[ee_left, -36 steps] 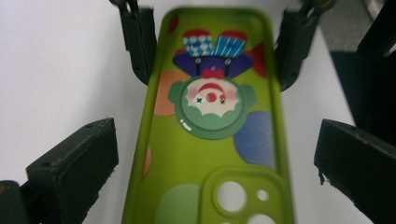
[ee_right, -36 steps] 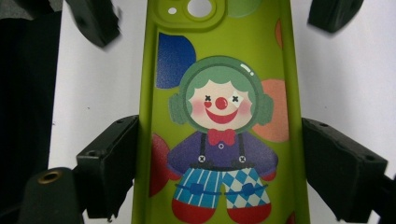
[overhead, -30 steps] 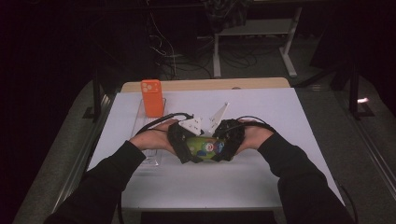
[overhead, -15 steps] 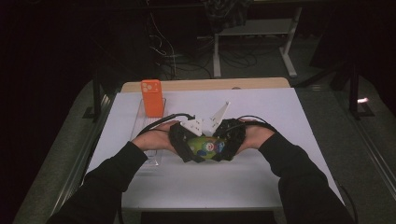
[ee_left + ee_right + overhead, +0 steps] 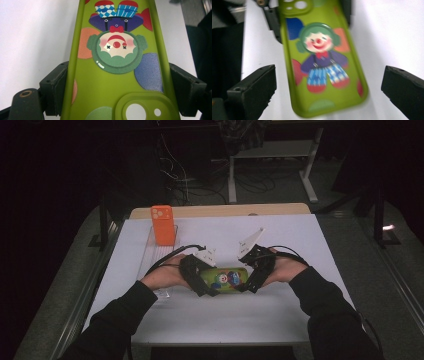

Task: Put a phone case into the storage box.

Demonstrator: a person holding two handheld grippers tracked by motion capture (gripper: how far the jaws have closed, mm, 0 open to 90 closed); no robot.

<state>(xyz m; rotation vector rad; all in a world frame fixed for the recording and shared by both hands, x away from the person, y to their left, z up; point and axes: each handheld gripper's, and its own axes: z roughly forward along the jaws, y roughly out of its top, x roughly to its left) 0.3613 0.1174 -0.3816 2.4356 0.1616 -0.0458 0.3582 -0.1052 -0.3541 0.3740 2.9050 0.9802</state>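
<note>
The green case [image 5: 227, 279], printed with a clown, lies at mid-worktop [image 5: 280, 315] between the two grippers, printed back up. The left gripper [image 5: 117, 85] has its fingers [image 5: 53, 86] clamped on the case's long edges at the camera-cutout end. The right gripper [image 5: 329, 92] has its fingers [image 5: 253, 90] wide apart, straddling the opposite end without touching it. Judgement: the case is secured on one side only; the second grip is not yet made. An orange phone [image 5: 162, 225] stands upright in a clear tray [image 5: 150, 251] at the left rear, well apart and apparently still to be fitted.
</note>
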